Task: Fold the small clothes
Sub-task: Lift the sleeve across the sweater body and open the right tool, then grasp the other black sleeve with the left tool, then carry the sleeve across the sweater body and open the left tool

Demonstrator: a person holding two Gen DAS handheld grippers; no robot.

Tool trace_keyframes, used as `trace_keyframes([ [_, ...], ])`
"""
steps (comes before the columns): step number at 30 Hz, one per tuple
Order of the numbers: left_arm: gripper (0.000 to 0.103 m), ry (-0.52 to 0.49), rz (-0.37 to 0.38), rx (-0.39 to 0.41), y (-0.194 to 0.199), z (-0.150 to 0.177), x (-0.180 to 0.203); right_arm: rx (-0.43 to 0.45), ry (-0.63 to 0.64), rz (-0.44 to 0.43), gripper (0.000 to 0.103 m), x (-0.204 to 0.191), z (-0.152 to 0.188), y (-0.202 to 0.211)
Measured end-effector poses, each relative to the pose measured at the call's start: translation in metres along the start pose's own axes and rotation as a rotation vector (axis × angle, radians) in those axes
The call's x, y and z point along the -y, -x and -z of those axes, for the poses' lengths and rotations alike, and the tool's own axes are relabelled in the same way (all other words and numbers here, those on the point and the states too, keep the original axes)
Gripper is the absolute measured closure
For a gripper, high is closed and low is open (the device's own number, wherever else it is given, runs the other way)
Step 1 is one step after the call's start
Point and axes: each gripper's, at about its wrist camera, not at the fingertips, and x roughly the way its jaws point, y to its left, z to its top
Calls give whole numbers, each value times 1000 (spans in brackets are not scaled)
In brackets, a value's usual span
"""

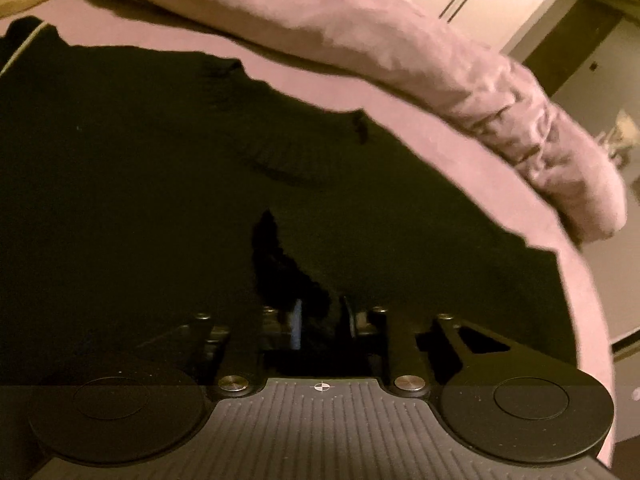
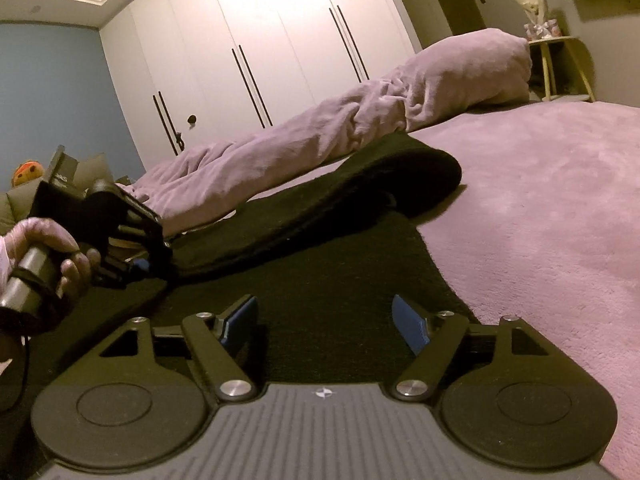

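A black garment (image 1: 160, 168) lies spread on a pink bed (image 1: 460, 148). In the left wrist view my left gripper (image 1: 322, 320) is shut on a raised fold of the black cloth (image 1: 280, 264). In the right wrist view the same garment (image 2: 340, 280) lies flat below, with one part folded over into a rolled edge (image 2: 400, 176). My right gripper (image 2: 324, 320) is open with blue pads (image 2: 412, 326) apart, low over the black cloth and holding nothing. The left gripper (image 2: 140, 240) appears at the left, held by a gloved hand (image 2: 44, 240), pinching the cloth edge.
A rumpled pink blanket (image 2: 320, 132) lies along the far side of the bed. White wardrobe doors (image 2: 260, 40) stand behind it. A small side table (image 2: 560, 64) with flowers stands at the far right. The bed's edge (image 1: 592, 300) curves at the right in the left wrist view.
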Motion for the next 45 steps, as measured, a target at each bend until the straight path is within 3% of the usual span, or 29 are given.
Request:
trace_keyframes([
  [8, 87, -87, 43, 151, 52, -28, 3, -51, 43, 52, 28, -14, -10, -1],
  [13, 86, -190, -83, 271, 77, -37, -14, -75, -9, 71, 32, -24, -28, 1],
  [16, 84, -196, -184, 309, 79, -38, -35, -98, -3, 86, 48, -29, -33, -5],
  [17, 76, -193, -190, 296, 78, -37, -45, -109, 7, 97, 54, -31, -34, -8],
  [18, 56, -186, -179, 272, 75, -38, -52, -120, 15, 108, 59, -32, -35, -12],
  [20, 32, -160, -163, 226, 70, -36, -67, -123, 22, 119, 61, -35, -39, -16],
  [25, 27, -131, -172, 138, 45, -29, -87, -95, 54, 149, 64, -45, -57, -33],
  [28, 37, -82, -119, 85, 32, -28, -96, -92, 65, 162, 65, -49, -68, -52],
  [30, 69, -59, -99, 72, 23, -29, -99, -103, 77, 195, 66, -52, -71, -65],
  [33, 89, -85, -110, 67, 15, -32, -95, -117, 67, 197, 66, -60, -72, -77],
  [38, 94, -143, -95, 155, 31, -38, -93, -122, 96, 180, 65, -79, -65, -86],
  [40, 95, -146, -123, 173, 38, -41, -100, -136, 91, 180, 65, -83, -61, -90],
  [41, 89, -151, -130, 180, 42, -43, -106, -145, 88, 184, 65, -84, -57, -92],
  [43, 61, -137, -124, 202, 55, -45, -126, -167, 93, 200, 63, -86, -48, -97],
  [44, 39, -115, -142, 228, 65, -46, -141, -169, 104, 212, 62, -87, -43, -98],
  [45, 26, -95, -168, 263, 75, -48, -156, -163, 117, 218, 60, -88, -39, -99],
])
